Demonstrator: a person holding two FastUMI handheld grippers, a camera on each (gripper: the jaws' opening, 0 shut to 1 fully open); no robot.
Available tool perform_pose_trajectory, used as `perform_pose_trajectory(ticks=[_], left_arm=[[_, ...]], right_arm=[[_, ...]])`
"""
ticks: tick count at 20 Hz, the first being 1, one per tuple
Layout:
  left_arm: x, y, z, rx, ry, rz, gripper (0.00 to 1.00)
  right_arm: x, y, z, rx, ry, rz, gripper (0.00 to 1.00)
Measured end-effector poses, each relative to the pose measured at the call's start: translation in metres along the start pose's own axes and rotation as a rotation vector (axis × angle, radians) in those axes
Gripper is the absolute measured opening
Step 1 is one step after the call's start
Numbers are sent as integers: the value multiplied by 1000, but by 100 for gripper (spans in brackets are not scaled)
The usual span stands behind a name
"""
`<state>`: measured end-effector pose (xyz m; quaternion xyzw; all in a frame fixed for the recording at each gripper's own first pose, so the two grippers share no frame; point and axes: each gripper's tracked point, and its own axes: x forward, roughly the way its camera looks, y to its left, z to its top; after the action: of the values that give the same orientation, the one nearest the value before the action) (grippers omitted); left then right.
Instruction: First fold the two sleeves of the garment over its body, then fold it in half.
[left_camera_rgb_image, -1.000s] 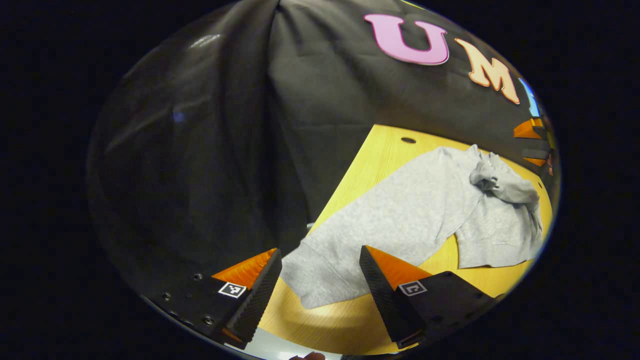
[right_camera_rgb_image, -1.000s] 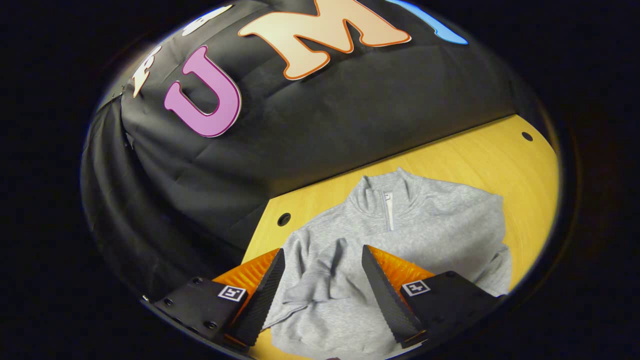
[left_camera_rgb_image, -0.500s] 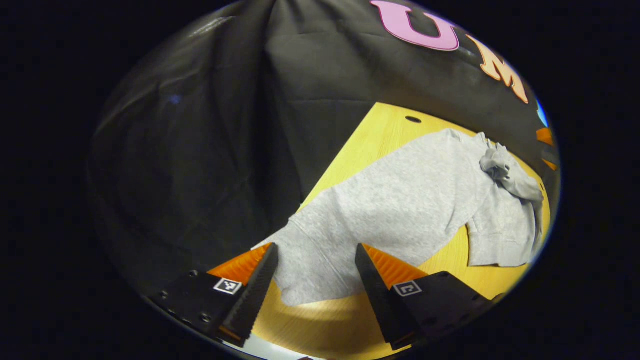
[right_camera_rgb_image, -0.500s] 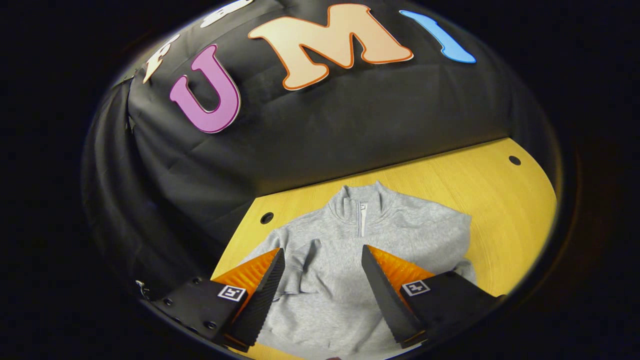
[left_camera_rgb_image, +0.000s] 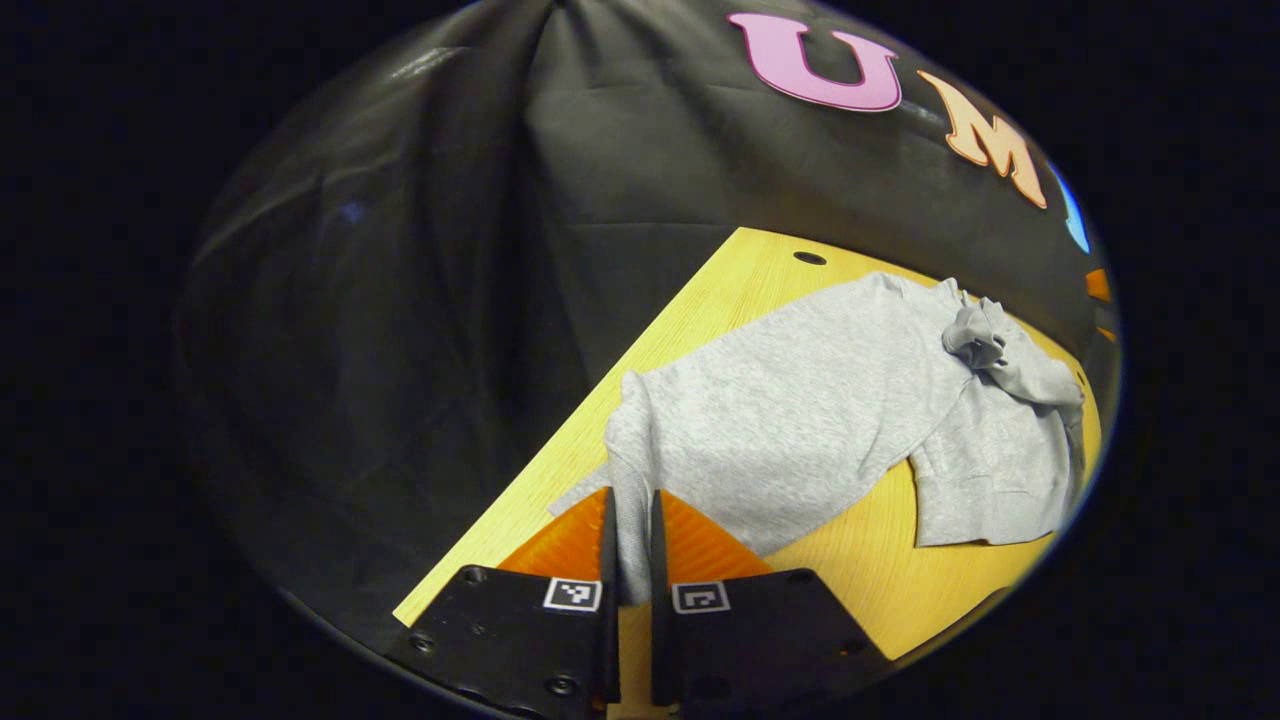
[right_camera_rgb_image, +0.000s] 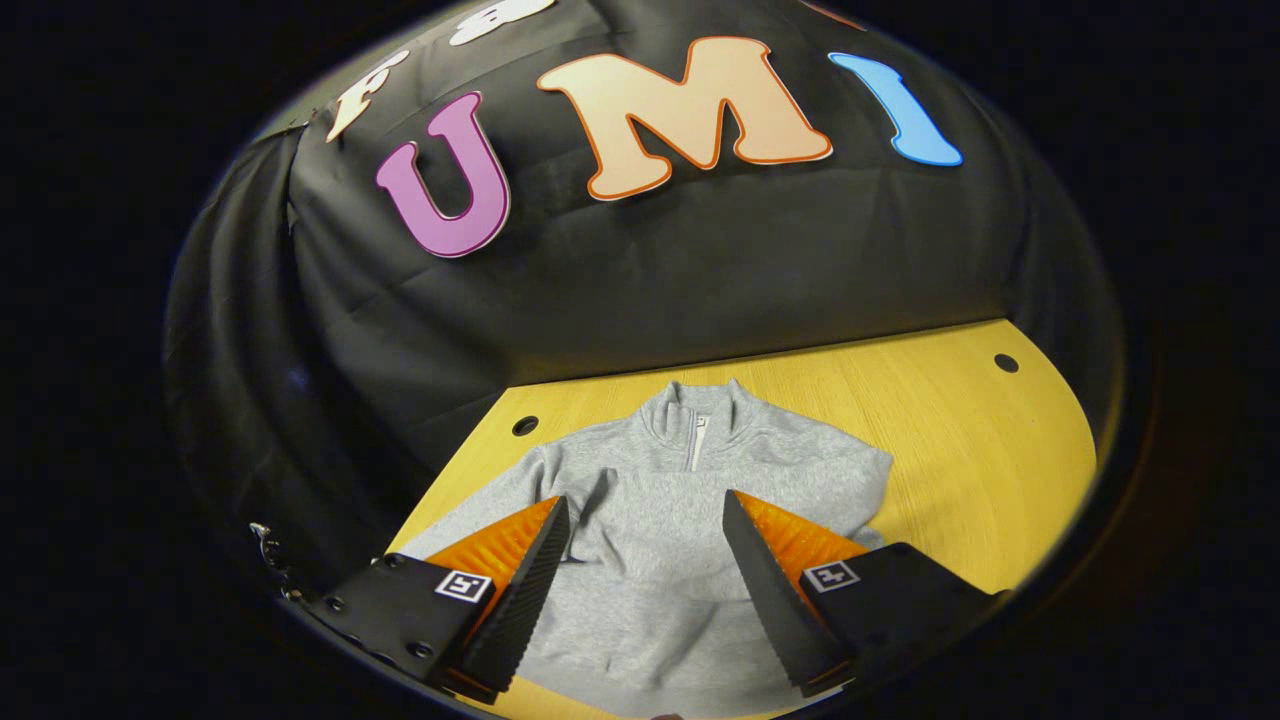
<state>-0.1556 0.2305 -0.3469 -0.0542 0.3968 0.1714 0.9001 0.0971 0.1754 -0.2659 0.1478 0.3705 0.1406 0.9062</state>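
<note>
Grey quarter-zip sweatshirt (right_camera_rgb_image: 690, 500) spread flat on the yellow wooden desk (right_camera_rgb_image: 960, 440), collar toward the black cloth wall (zip up the middle), one sleeve already bunched across the chest (left_camera_rgb_image: 1005, 355). Left gripper (left_camera_rgb_image: 628, 545) clenched on the cuff end of the other sleeve (left_camera_rgb_image: 628, 470), jaws pressed to the cloth from both sides, fabric rising in a narrow ridge between them, just beside the desk's edge. Right gripper (right_camera_rgb_image: 640, 560) hovering above the sweatshirt's lower body, jaws spread wide, grasping nothing.
</note>
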Motion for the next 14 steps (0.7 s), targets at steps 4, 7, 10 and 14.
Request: perform_pose_trajectory(ticks=[4,7,10,14], left_arm=[[0,-4,4,-7,61,4,0],[-2,-3,13,-89,99,-5,0],[-8,-4,41,-108,67,1,0],[-20,-34,97,-64,-38,-46,0]], right_arm=[[-12,-7,1,-11,-10,5,97],[-23,-14,6,-18,-36,6,97],[-38,-25,6,-24,-59,-1,97],[-54,-44,0,-10,-63,-8,97]])
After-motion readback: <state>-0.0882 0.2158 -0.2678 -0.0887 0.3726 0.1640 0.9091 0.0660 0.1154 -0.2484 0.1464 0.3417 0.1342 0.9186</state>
